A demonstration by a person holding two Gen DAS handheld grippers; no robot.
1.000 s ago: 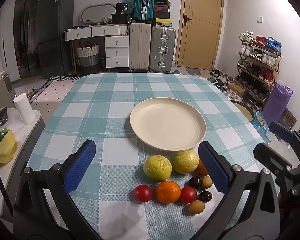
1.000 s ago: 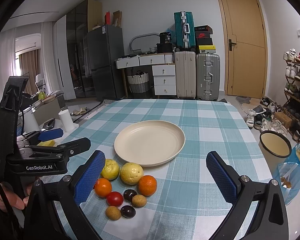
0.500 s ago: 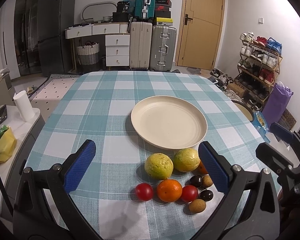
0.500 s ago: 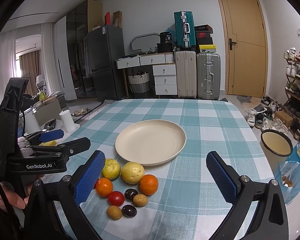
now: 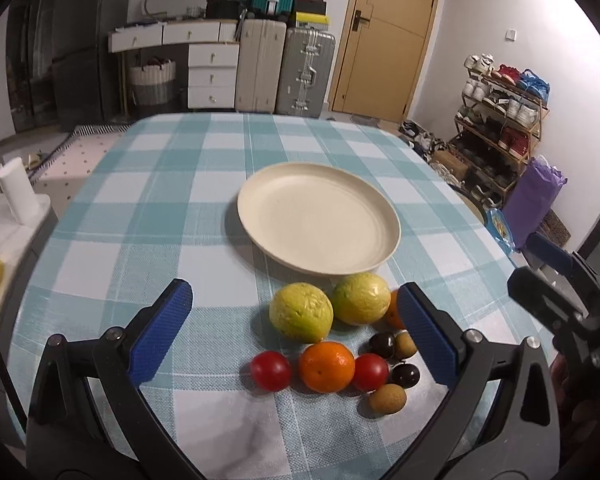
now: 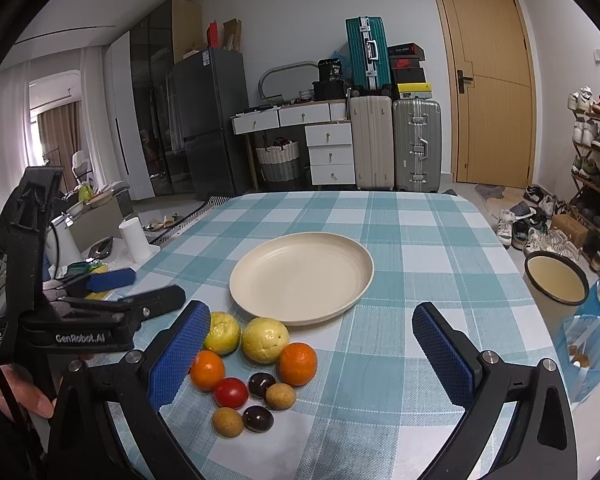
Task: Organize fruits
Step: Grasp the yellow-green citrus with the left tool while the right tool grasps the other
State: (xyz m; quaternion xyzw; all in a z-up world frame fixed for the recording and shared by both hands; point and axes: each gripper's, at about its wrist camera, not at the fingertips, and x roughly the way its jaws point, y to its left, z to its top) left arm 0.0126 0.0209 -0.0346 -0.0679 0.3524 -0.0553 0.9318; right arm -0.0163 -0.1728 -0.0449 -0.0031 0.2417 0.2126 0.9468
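A cream plate (image 5: 318, 216) (image 6: 302, 278) lies bare in the middle of the checked tablecloth. In front of it sits a cluster of fruit: two yellow-green citrus (image 5: 301, 312) (image 5: 361, 298) (image 6: 265, 339), two oranges (image 5: 327, 366) (image 6: 297, 363), two red tomatoes (image 5: 271, 370) (image 5: 370, 371) (image 6: 231, 392), dark plums (image 5: 405, 375) (image 6: 258, 418) and small tan fruits (image 5: 387, 398) (image 6: 228, 422). My left gripper (image 5: 296, 334) hangs open above the cluster, holding nothing. My right gripper (image 6: 310, 354) is open too, to the right of the fruit. Each gripper shows in the other's view.
The table's right edge drops to a floor with an enamel basin (image 6: 556, 278), a blue snack bag (image 6: 590, 334) and a shoe rack (image 5: 500, 120). A white paper roll (image 5: 16, 190) stands on a side surface at the left. Suitcases (image 6: 396, 144) and drawers line the back wall.
The left gripper has edged slightly forward toward the fruit, which now sits a little nearer between its fingers. The right gripper has barely moved. No fruit has shifted.
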